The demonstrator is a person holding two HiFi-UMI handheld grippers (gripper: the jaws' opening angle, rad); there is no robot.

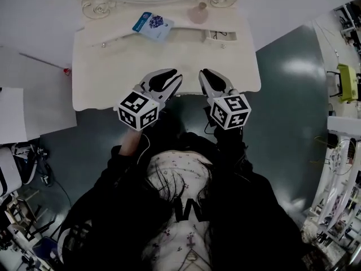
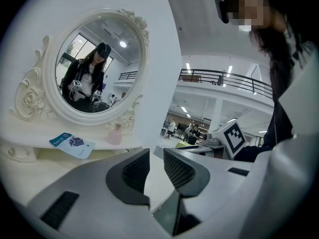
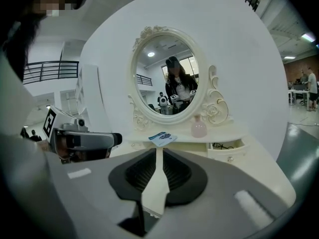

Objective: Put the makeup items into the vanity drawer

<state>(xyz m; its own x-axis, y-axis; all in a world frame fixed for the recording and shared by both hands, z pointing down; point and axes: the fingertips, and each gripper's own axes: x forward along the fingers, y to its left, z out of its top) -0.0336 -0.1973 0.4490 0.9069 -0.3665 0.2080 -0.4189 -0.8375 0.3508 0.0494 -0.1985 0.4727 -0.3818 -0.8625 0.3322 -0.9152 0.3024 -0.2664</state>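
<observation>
**Asker:** Cream vanity point(image 1: 113, 78) is standing under an oval mirror. Where is the makeup sitting?

**Describer:** A blue packet point(image 1: 153, 25) and a pink bottle point(image 1: 198, 13) are resting on the back shelf, the bottle just above the slightly open drawer point(image 1: 220, 36).

**Asker:** And the claws?

**Describer:** The left gripper point(image 1: 163, 78) is hovering with its jaws apart. The right gripper point(image 1: 213, 81) is showing only a thin gap. Both are carrying nothing. A hasty reach is risking tipping the bottle, I judge.

The left gripper point(image 1: 167, 77) and the right gripper point(image 1: 210, 77) had pale grey shells and black ribbed pads point(image 2: 135, 171). Each carried a white cube point(image 1: 138, 110) with black square markers. The person wore a black long-sleeved jacket point(image 1: 254, 208) over a pale floral top point(image 1: 169, 164). A thin white cable point(image 1: 144, 145) ran by the left sleeve.
</observation>
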